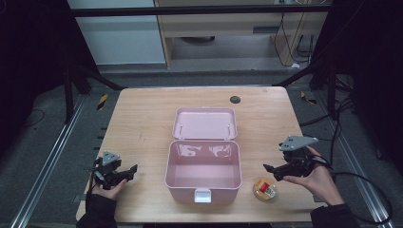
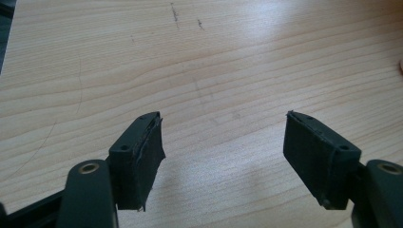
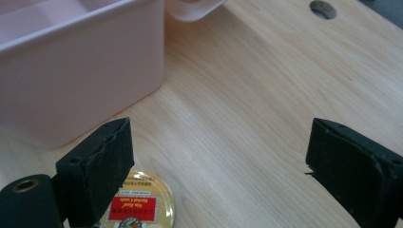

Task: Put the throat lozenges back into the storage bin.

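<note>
So we're looking at the reach-in stage here — the right gripper point(image 1: 277, 172) is hanging just beside the little round tin point(image 1: 265, 188), jaws spread wide and holding nothing. The tin is sitting on the wooden table point(image 1: 142, 123) near the front edge, just right of the open pink box point(image 1: 203, 167) and not touching it. Our guess is the tin is going into the box, so the next move is calling for the right gripper to drop down over the tin, straddle it with both jaws and pinch its rim before lifting.

The left gripper point(image 1: 124, 174) is idling on the other side of the box, also wide open and empty, over bare wood.

Views are giving us different stuff. The right gripper view is showing the tin's point(image 3: 139, 205) gold lid with a red label, sitting just past the left jaw rather than between the two — so we're not lined up yet. The high view is too small for that. Farther off, the high view is giving us the box's lid point(image 1: 205, 123) lying flat back and its empty inside, plus a dark round grommet point(image 1: 235, 99) near the far edge.
</note>
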`<action>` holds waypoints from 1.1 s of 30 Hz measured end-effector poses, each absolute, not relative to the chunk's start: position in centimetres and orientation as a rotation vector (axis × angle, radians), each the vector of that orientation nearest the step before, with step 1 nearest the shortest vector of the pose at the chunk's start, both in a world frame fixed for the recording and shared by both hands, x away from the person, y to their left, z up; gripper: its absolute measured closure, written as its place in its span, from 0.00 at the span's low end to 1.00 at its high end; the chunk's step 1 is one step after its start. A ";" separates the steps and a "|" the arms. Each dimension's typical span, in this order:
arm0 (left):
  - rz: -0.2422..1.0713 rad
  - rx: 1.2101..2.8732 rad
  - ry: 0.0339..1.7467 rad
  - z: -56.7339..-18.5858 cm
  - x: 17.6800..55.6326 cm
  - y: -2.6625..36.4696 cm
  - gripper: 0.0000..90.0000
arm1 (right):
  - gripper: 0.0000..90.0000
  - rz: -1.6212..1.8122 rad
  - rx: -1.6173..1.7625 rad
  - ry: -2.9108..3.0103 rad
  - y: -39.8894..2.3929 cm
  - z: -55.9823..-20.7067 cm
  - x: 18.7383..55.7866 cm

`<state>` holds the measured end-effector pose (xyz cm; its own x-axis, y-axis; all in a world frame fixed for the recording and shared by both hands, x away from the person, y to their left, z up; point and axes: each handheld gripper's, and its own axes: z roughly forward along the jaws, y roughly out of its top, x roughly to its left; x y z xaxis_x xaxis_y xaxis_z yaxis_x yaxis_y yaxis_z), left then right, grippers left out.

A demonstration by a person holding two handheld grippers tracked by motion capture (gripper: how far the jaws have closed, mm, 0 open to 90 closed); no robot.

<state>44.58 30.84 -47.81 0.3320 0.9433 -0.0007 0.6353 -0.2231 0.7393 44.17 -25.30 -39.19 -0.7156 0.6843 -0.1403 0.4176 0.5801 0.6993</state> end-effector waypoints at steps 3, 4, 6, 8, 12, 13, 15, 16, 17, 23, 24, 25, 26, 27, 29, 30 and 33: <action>0.609 1.953 1.382 -47.8 44.6 30.8 0.32 | 0.10 0.892 0.841 2.471 -24.9 -39.4 44.0; 0.608 1.959 1.380 -47.9 44.6 30.8 0.32 | 0.10 0.881 0.829 2.486 -24.8 -39.5 43.9; 0.608 1.962 1.380 -47.9 44.6 30.7 0.32 | 0.10 0.875 0.816 2.494 -24.7 -39.5 43.9; 0.607 1.966 1.377 -47.9 44.6 30.7 0.32 | 0.10 0.865 0.807 2.514 -24.6 -39.7 43.8; 0.606 1.971 1.374 -47.9 44.6 30.7 0.32 | 0.10 0.809 0.745 2.585 -24.2 -40.3 43.6; 0.606 1.971 1.374 -47.9 44.6 30.7 0.32 | 0.10 0.809 0.745 2.585 -24.2 -40.3 43.6; 0.606 1.969 1.375 -47.9 44.6 30.7 0.32 | 0.10 0.785 0.719 2.614 -24.0 -40.5 43.4; 0.606 1.969 1.375 -47.9 44.6 30.7 0.32 | 0.11 0.771 0.694 2.636 -23.8 -40.7 43.3; 0.606 1.969 1.375 -47.9 44.6 30.7 0.32 | 0.11 0.771 0.694 2.636 -23.8 -40.7 43.3; 0.605 1.974 1.373 -47.9 44.6 30.7 0.32 | 0.11 0.734 0.639 2.697 -23.5 -41.3 43.1; 0.605 1.975 1.373 -48.0 44.6 30.6 0.32 | 0.11 0.728 0.636 2.705 -23.5 -41.4 43.0; 0.605 1.975 1.373 -48.0 44.6 30.6 0.32 | 0.11 0.728 0.636 2.705 -23.5 -41.4 43.0; 0.606 1.977 1.371 -48.0 44.6 30.6 0.32 | 0.11 0.722 0.625 2.719 -23.4 -41.5 42.9; 0.606 1.978 1.370 -48.0 44.6 30.6 0.32 | 0.11 0.706 0.605 2.742 -23.3 -41.8 42.8; 0.606 1.978 1.371 -48.0 44.6 30.7 0.32 | 0.10 0.676 0.579 2.772 -23.1 -42.1 42.7; 0.605 1.977 1.373 -48.0 44.6 30.6 0.32 | 0.10 0.654 0.565 2.782 -23.0 -42.3 42.6; 0.607 1.977 1.373 -47.9 44.6 30.6 0.32 | 0.10 0.635 0.557 2.804 -22.9 -42.6 42.5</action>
<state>44.61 30.62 -47.95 0.3450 0.9385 0.0102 0.6391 -0.2429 0.7297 42.51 -22.87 -42.56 -0.9057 0.4062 -0.1208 0.3146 0.8354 0.4508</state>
